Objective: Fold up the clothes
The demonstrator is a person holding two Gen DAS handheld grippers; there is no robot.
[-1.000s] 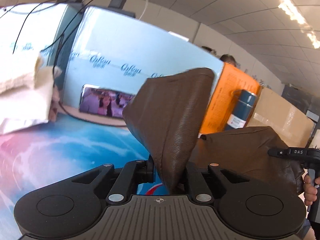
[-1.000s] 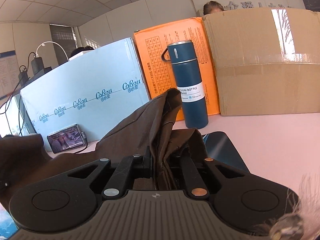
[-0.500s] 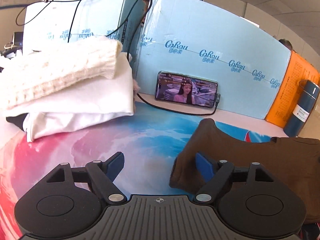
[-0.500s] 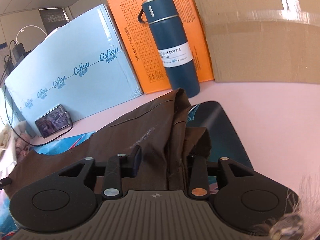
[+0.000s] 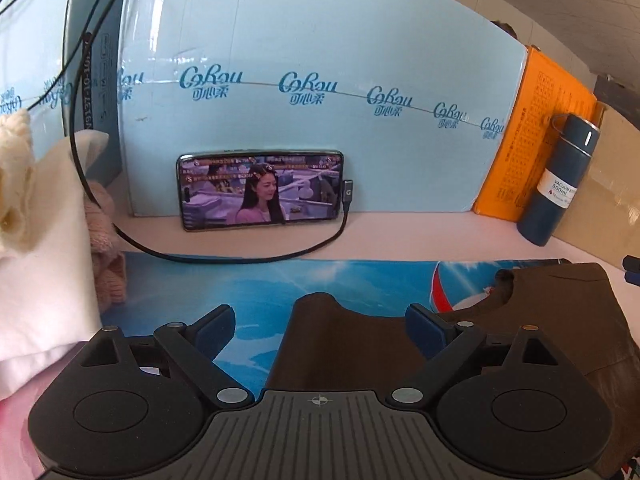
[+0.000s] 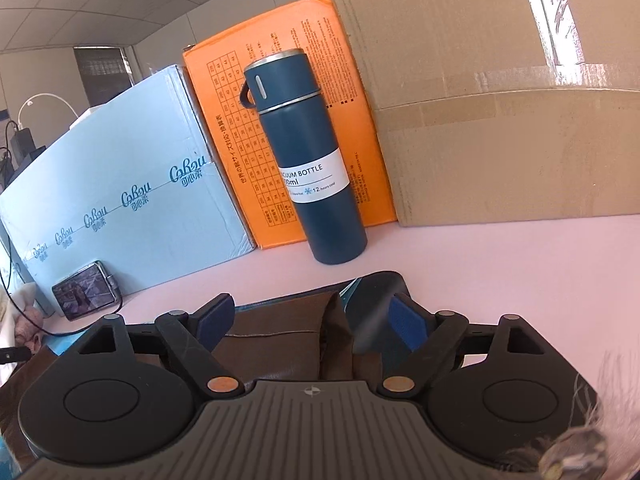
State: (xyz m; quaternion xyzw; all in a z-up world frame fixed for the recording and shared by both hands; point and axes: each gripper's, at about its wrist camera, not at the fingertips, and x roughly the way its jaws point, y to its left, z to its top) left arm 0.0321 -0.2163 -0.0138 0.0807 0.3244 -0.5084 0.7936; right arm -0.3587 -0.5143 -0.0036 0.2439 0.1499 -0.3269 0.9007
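Left gripper (image 5: pixel 320 326): jaws spread wide, nothing clamped; a raised corner of the brown garment (image 5: pixel 520 332) lies between the blue-padded fingers (image 5: pixel 216 326) without touching either pad. Right gripper (image 6: pixel 308 322): likewise spread wide, gripping nothing, with the garment's folded edge and a visible seam lying in the gap below it. The brown garment lies flat on the blue printed mat (image 5: pixel 240 280), spreading to the right in the left wrist view; its fabric is dark, matte and finely textured. Beyond the mat, a phone (image 5: pixel 262 192) with a lit screen leans on its long side against a light blue carton (image 5: pixel 320 40), a black cable (image 5: pixel 240 258) curving from its right end across the pale tabletop. An orange box (image 6: pixel 280 80) stands beside the carton, then a taped brown cardboard box (image 6: pixel 500 100). A dark blue cylindrical vacuum bottle (image 6: pixel 308 160) with a white label stands upright before the orange box, well apart from the garment. At far left, a stack of white folded cloth (image 5: pixel 44 260) and cream knitwear borders the mat.
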